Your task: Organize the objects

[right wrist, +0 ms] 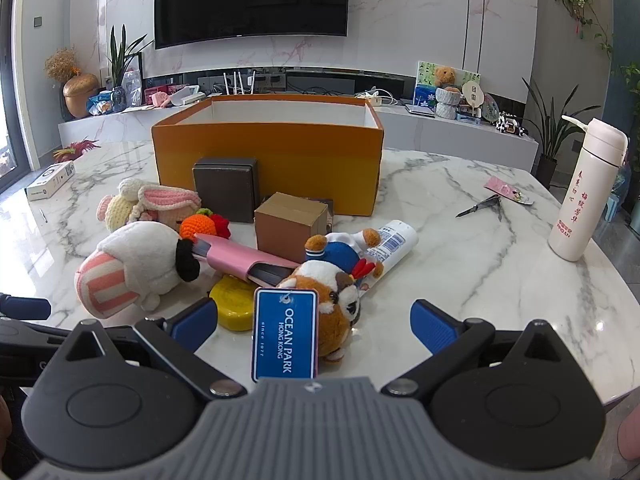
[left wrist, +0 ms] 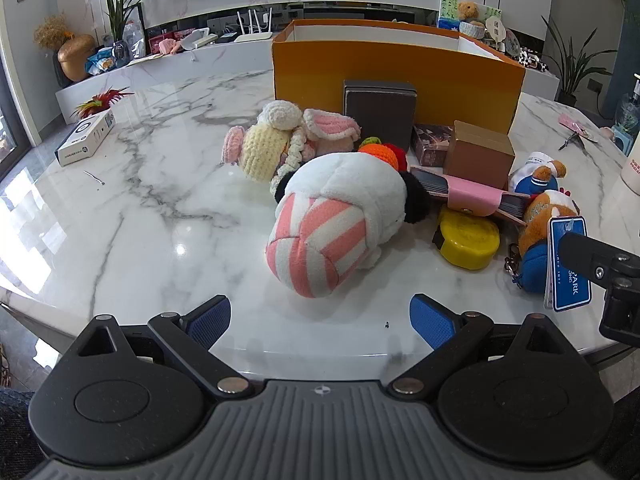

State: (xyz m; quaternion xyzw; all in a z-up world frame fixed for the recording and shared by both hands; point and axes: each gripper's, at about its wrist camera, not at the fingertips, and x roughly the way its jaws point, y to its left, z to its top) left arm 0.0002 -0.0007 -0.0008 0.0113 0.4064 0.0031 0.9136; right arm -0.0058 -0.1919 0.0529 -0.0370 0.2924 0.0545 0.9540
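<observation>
Both grippers hover over the near edge of the marble desk [right wrist: 480, 208], fingers spread wide and pinching nothing. The left gripper [left wrist: 320, 320] faces the pink-and-white striped plush [left wrist: 332, 220]; the right gripper [right wrist: 314, 326] faces the brown plush keychain [right wrist: 332, 300], whose blue Ocean Park tag [right wrist: 285, 334] stands between its fingers without being pinched.

The clutter lies in a heap just in front of the open orange box [right wrist: 268, 148], which looks empty from here and is probably where things should go. A good start is the nearest, topmost item: close on the soft body of a plush, not a dangling tag, and lift straight up so the pink case [right wrist: 240, 258] resting across the pile does not slide.

Counted in the heap: four plush or crochet toys, a crochet fruit cluster [right wrist: 204, 226], one dark square box [right wrist: 226, 188], one cardboard box [right wrist: 290, 226], one yellow tape measure [right wrist: 234, 306], one white tube [right wrist: 394, 244].
</observation>
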